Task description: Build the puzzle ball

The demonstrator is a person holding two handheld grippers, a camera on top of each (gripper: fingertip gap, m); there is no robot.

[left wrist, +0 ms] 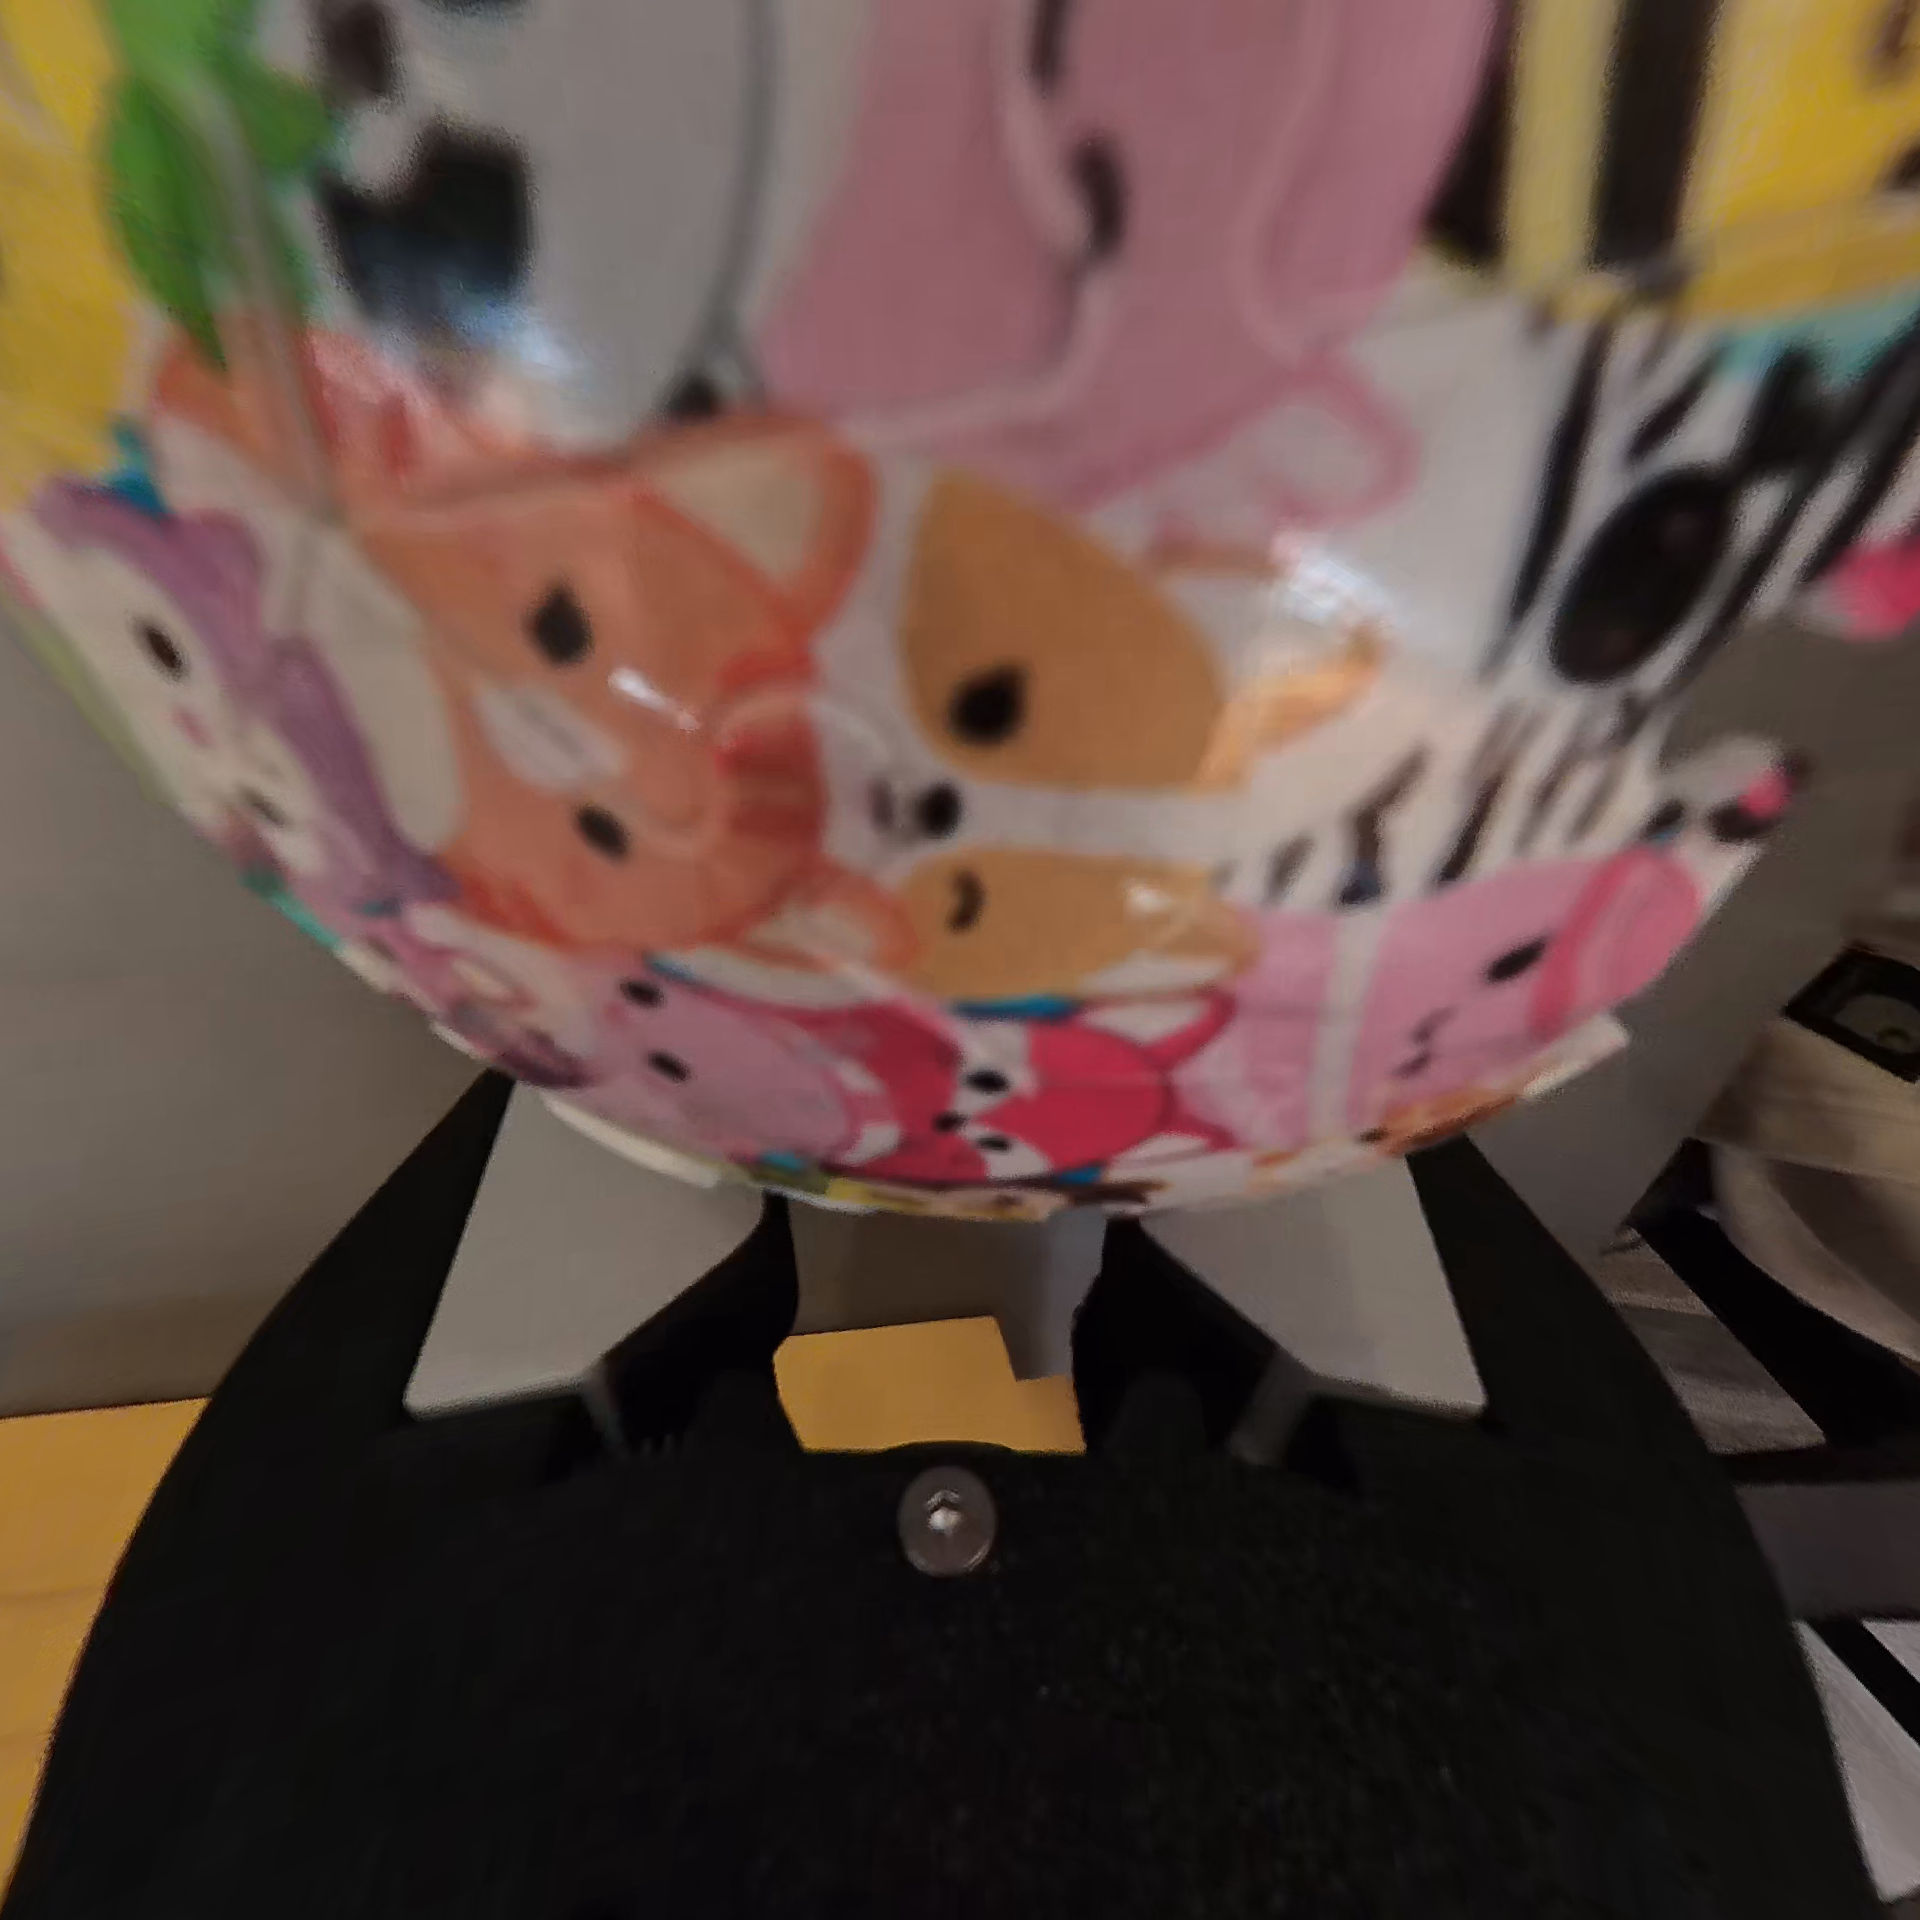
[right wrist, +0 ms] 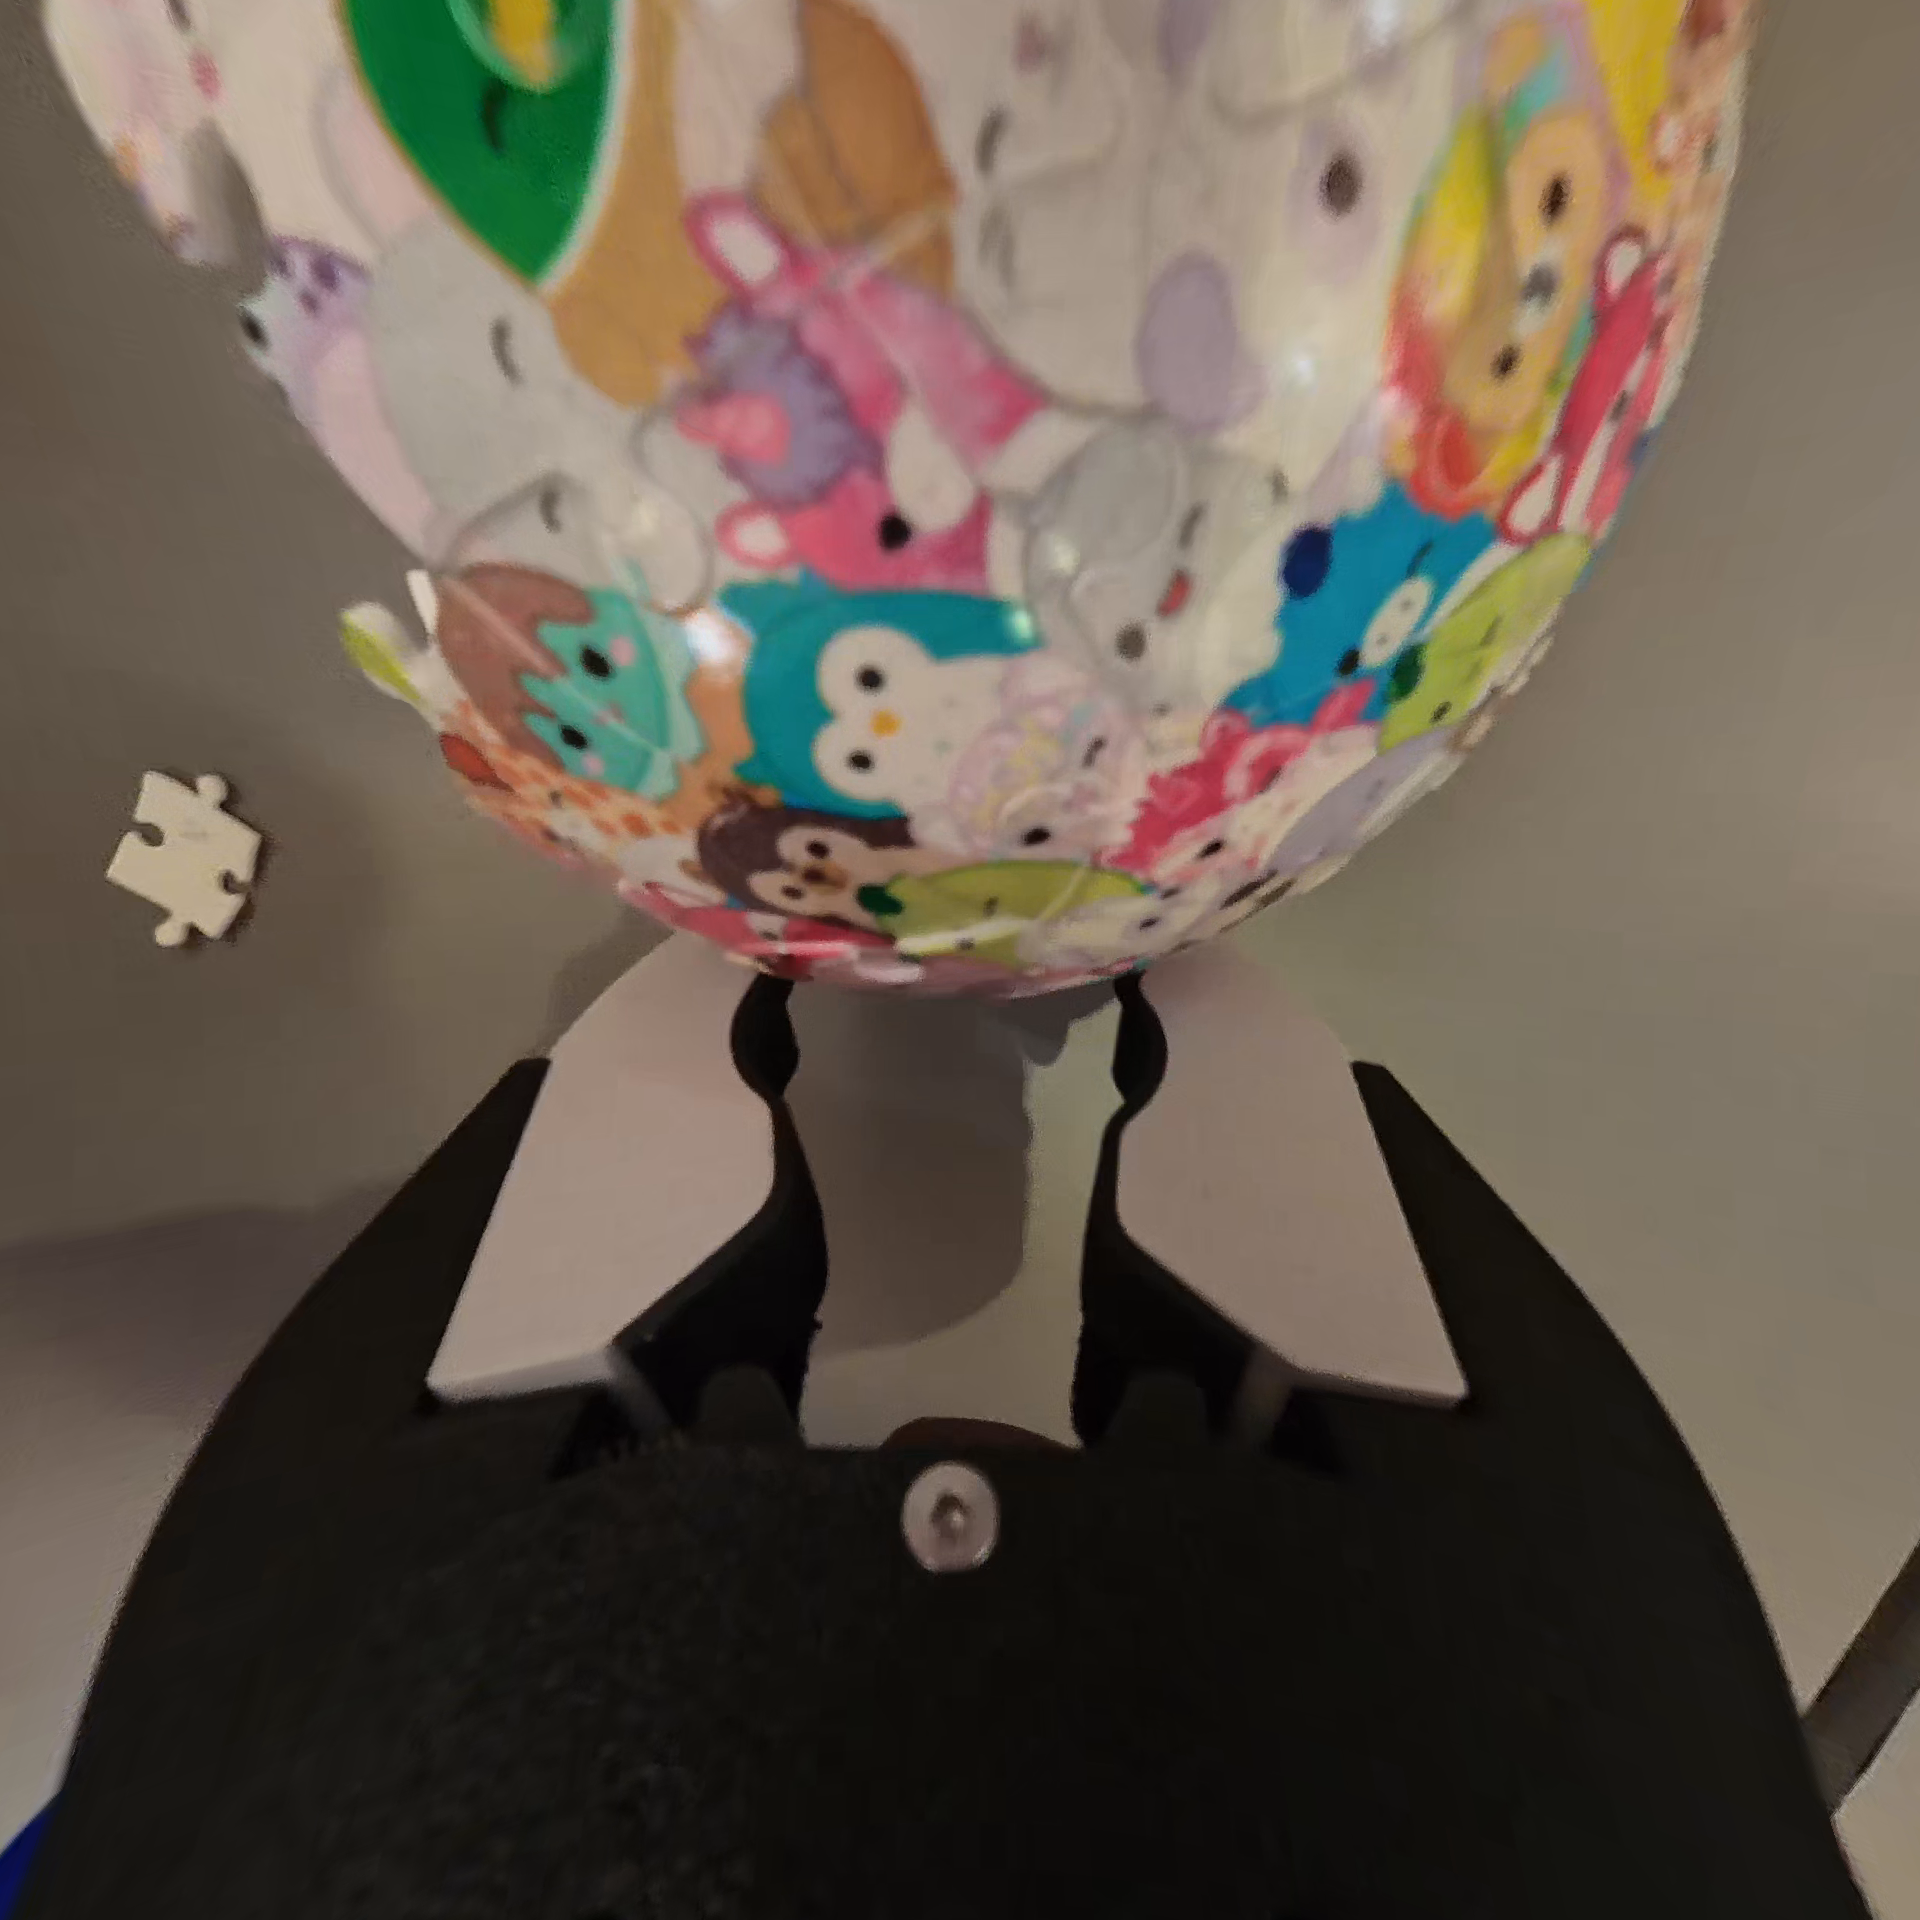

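Left gripper (left wrist: 935, 1210), black two-finger, points straight at the glossy cartoon-animal puzzle ball (left wrist: 935, 623); fingers apart, tips hidden under the ball's lower curve, so cannot tell if it grips. Right gripper (right wrist: 948, 982), same build, jaws spread with both tips touching the ball's (right wrist: 987, 520) underside. Ball's left edge jagged, unfinished. One loose white puzzle piece (right wrist: 187, 857) lies on the grey table (right wrist: 1610, 1039), well apart to the left.
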